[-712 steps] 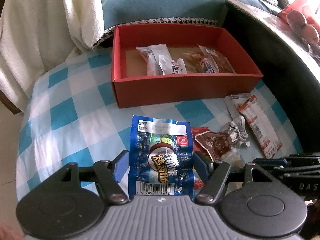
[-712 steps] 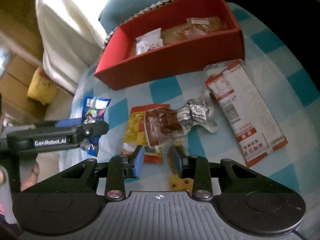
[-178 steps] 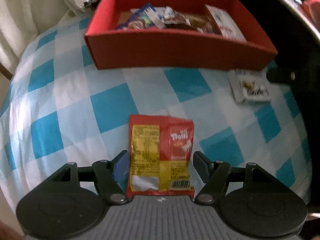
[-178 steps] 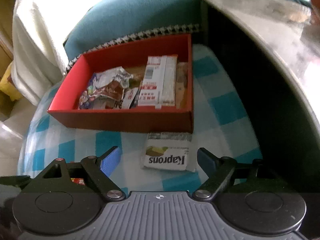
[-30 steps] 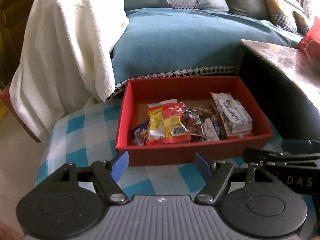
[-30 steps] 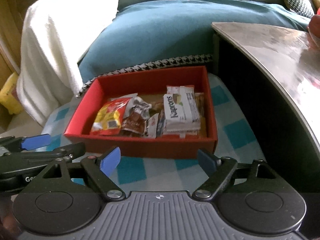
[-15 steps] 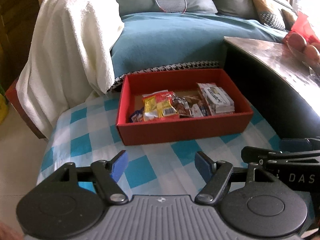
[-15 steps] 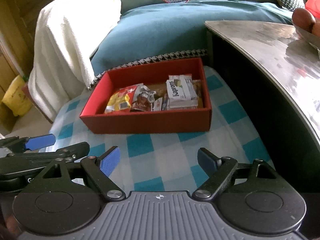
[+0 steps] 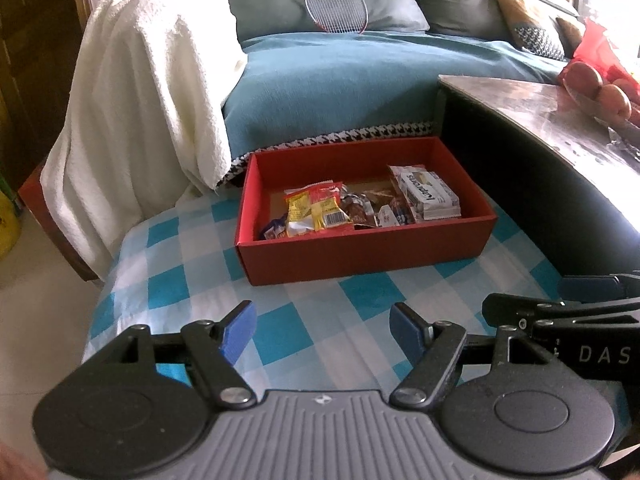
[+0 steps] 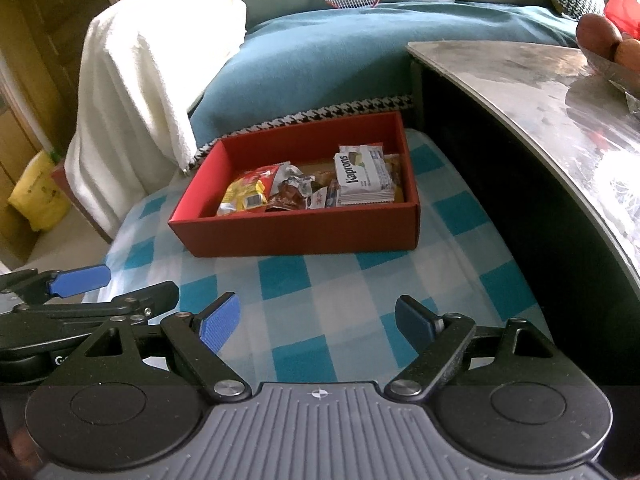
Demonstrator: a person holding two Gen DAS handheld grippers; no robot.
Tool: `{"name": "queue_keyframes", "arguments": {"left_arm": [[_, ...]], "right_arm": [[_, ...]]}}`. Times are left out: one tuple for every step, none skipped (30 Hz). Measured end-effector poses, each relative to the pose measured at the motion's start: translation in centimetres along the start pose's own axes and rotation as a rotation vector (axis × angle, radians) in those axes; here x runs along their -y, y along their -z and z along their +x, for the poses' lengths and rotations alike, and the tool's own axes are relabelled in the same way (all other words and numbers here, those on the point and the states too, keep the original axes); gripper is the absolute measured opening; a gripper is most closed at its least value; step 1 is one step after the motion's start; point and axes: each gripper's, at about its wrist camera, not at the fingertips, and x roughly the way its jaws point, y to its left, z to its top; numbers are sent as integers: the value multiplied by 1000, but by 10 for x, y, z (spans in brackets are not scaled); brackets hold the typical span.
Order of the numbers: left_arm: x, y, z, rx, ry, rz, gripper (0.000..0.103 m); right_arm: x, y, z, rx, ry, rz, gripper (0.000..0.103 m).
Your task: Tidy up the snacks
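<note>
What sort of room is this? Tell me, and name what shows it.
Most likely a home living room: a sofa with cushions and a teal throw, a badminton racket leaning on it, and a red box of snacks on a blue-and-white checked cloth.

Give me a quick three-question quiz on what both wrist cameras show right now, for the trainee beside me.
1. True or false: a snack packet lies loose on the checked cloth in front of the red box.
2. Inside the box, which end holds the white wafer packet? A) the end nearest the dark table B) the end nearest the white towel C) the very middle
3. Fill in: neither the left gripper nor the right gripper holds anything; both stand ____.

Key: 1 false, every packet in view lies in the box; 2 A; 3 open.
</note>
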Motion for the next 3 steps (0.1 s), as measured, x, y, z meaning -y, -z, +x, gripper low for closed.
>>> {"name": "queue_keyframes", "arguments": {"left_arm": [[0, 0, 0, 0, -1, 0, 68], [0, 1, -1, 0, -1, -1, 68], [0, 1, -1, -1, 0, -1, 68]], "right_arm": [[0, 0, -1, 0, -1, 0, 89], [0, 1, 0, -1, -2, -1, 90], [0, 1, 0, -1, -3, -1, 91]]}}
